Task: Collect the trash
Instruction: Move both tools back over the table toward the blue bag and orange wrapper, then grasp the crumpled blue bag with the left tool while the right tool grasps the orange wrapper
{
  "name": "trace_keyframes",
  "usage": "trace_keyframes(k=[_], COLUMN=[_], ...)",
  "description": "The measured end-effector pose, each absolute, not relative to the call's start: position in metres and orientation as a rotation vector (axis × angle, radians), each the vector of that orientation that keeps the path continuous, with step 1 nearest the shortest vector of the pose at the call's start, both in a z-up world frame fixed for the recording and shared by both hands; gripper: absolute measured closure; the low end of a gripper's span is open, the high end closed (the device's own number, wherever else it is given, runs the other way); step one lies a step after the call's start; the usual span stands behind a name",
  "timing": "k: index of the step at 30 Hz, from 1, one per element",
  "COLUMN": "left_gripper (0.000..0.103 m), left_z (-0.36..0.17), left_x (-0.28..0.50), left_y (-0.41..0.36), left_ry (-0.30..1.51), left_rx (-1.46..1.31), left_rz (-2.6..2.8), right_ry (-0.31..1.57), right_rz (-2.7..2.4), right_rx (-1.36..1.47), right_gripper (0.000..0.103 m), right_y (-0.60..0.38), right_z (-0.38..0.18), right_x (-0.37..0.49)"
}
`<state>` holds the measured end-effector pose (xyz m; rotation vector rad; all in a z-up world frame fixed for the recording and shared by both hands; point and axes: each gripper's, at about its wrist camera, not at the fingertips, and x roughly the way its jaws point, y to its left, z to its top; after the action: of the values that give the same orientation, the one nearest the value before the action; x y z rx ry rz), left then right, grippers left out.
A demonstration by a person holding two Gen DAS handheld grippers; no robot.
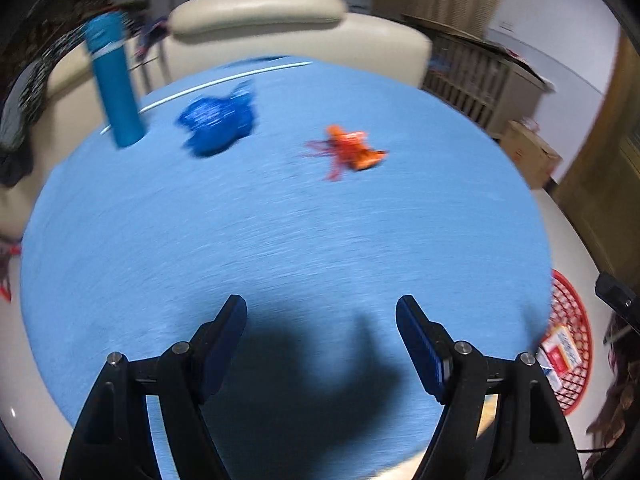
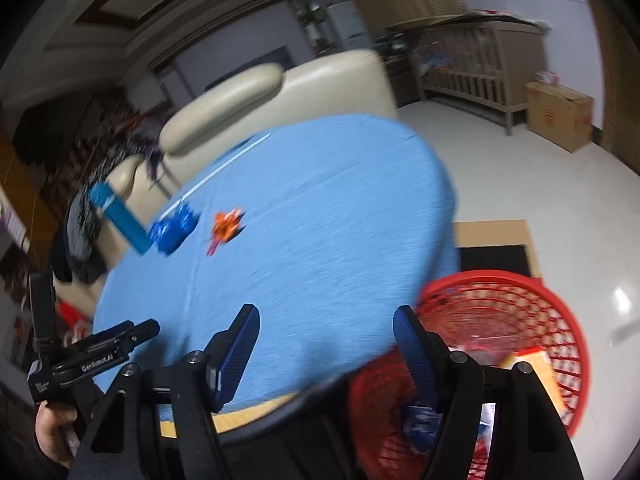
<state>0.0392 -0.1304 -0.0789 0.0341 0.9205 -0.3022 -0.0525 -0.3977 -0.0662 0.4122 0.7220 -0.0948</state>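
While both views are smeared w/ blur, the layout reads ok. Left gripper [image 1: 321,322] hangs over the near part of a round table [image 1: 280,220] w/ a blue cloth; jaws spread wide, nothing betw. them, dark shadow on the cloth just below. Right gripper [image 2: 326,330] sits over the table's near edge, beside a red basket [image 2: 568,320] on the floor; jaws also apart, empty.

Trash on the table: a crumpled blue wrapper [image 1: 218,124] and an orange wrapper [image 1: 352,148], both on the far half, well apart from either gripper. Orange one lies to the right of the blue one in the left view. A tall blue bottle [image 1: 114,84] stands upright just left of the blue wrapper, near the far rim.

Basket, seen in the right view, already holds stuff: a yellowish pack [image 2: 540,364], a blue scrap [image 2: 420,420] low down; other bits too blurred to tell. It stands just beside the table, at its right side.

A hand [image 2: 52,432] grips the left tool's handle, low left in the right view. Beyond the table, a cream sofa [image 1: 280,28]; further right a slatted crib [image 2: 480,68] and a cardboard box [image 2: 558,116] by the wall.
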Motion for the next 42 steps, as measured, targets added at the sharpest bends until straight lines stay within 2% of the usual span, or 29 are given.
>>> trace_keyframes(k=[11, 23, 30, 31, 32, 33, 42], left_gripper=[0.025, 0.025, 0.025, 0.025, 0.025, 0.025, 0.023], left_z=[-0.111, -0.106, -0.086, -0.081, -0.077, -0.073, -0.052], left_x=[0.056, 0.078, 0.116, 0.125, 0.131, 0.139, 0.227], left_y=[-0.071, -0.046, -0.048, -0.050, -0.052, -0.055, -0.088], left_ry=[0.941, 0.927, 0.884, 0.867, 0.854, 0.839, 0.799], left_rx=[-0.017, -0.031, -0.027, -0.018, -0.010, -0.002, 0.028], left_rz=[-0.200, -0.175, -0.176, -0.170, -0.166, -0.165, -0.217], right_ry=[0.855, 0.873, 0.917, 0.929, 0.938, 0.952, 0.912], right_rz=[0.026, 0.072, 0.060, 0.063, 0.075, 0.082, 0.143], right_rx=[0.273, 0.213, 0.167, 0.159, 0.158, 0.155, 0.194], right_gripper=[0.030, 0.030, 0.031, 0.034, 0.057, 0.069, 0.072], right_y=[-0.318, -0.274, -0.264, -0.263, -0.263, -0.262, -0.275], right_z=[-0.086, -0.090, -0.106, -0.110, -0.112, -0.116, -0.110], right_x=[0.044, 0.190, 0.242, 0.247, 0.248, 0.250, 0.217])
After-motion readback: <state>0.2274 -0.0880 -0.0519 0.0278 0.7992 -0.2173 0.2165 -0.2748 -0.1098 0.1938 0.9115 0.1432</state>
